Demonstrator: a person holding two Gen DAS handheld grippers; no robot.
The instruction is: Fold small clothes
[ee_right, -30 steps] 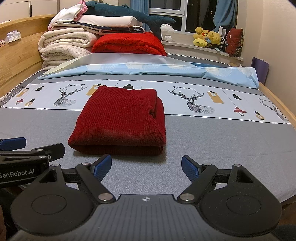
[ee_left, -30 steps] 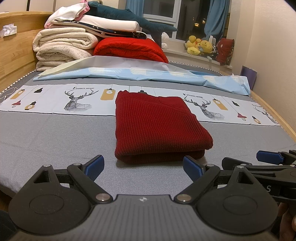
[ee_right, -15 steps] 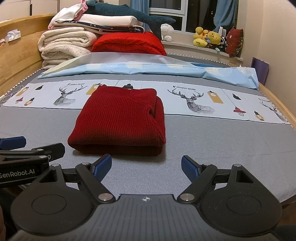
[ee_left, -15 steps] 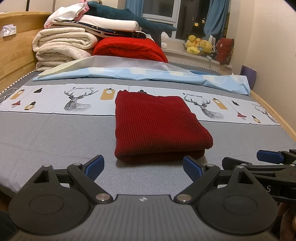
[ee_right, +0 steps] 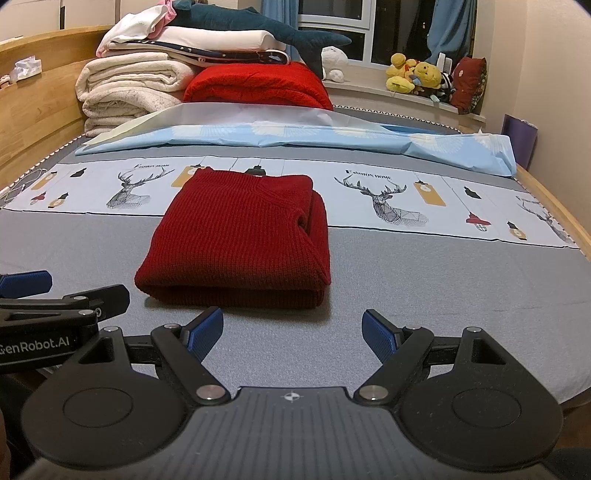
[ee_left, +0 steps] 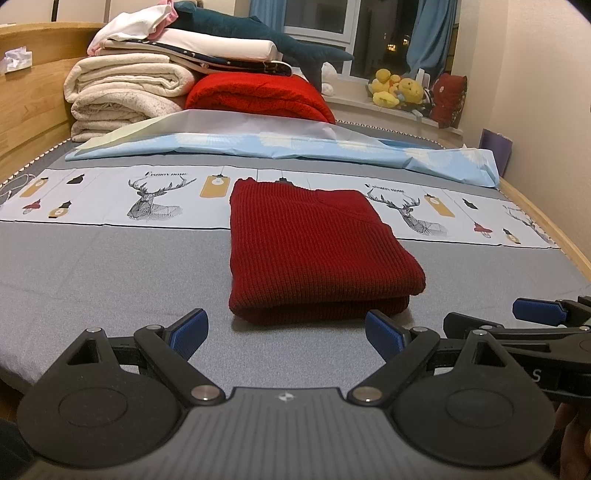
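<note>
A dark red knit sweater (ee_left: 314,251) lies folded into a compact rectangle on the grey bed sheet (ee_left: 92,273); it also shows in the right wrist view (ee_right: 240,240). My left gripper (ee_left: 286,332) is open and empty, held just short of the sweater's near edge. My right gripper (ee_right: 291,330) is open and empty, also just short of the near edge, a little to the right. Each gripper shows at the side of the other's view: the right one (ee_left: 535,314) and the left one (ee_right: 29,284).
A light blue sheet (ee_left: 280,147) lies across the bed behind the sweater. Folded blankets (ee_left: 122,92), a red quilt (ee_left: 258,96) and a plush shark (ee_left: 258,33) are stacked at the head. The wooden bed frame (ee_left: 546,218) runs along the right; soft toys (ee_left: 395,88) sit on the windowsill.
</note>
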